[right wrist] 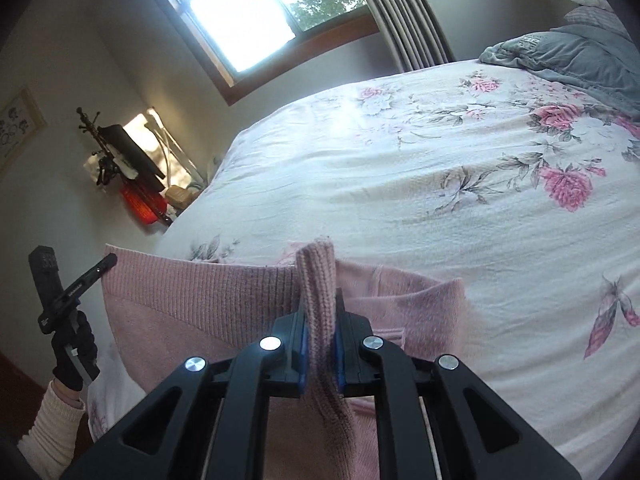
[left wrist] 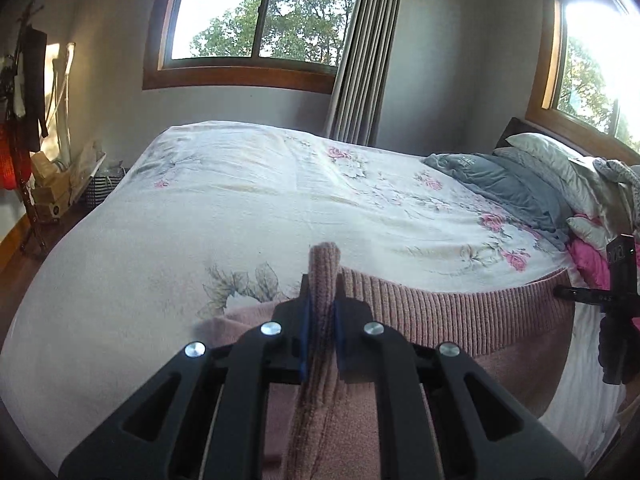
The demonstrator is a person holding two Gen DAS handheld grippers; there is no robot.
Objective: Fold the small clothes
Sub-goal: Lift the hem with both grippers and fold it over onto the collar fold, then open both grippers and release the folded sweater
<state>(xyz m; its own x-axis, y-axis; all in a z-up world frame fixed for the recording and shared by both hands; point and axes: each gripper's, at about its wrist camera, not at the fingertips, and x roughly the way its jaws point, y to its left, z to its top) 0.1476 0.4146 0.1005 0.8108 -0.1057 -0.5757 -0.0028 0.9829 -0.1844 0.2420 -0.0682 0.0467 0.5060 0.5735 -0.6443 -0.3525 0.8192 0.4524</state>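
Ahead of your claws the bed (left wrist: 240, 216) spreads wide under a white floral cover. Straight beyond it, a wood-framed window (left wrist: 260, 20) glows with trees, a grey curtain (left wrist: 368, 52) hanging at its right. Far right, pillows (left wrist: 548, 156) pile under a second bright window (left wrist: 596, 68). Off left, a coat stand (right wrist: 116, 160) leans by the grey wall (left wrist: 108, 40), sunlit.

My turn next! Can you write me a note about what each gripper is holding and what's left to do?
Left gripper: shut on the pink sweater, at its ribbed hem.
Right gripper: shut on the same hem, further along.
The hem hangs stretched between the two above the floral bedspread; the rest of the sweater is below the cameras.
Done: both hem corners picked up. No fold visible yet.
Left: probably lay it flat on the bed, then fold.
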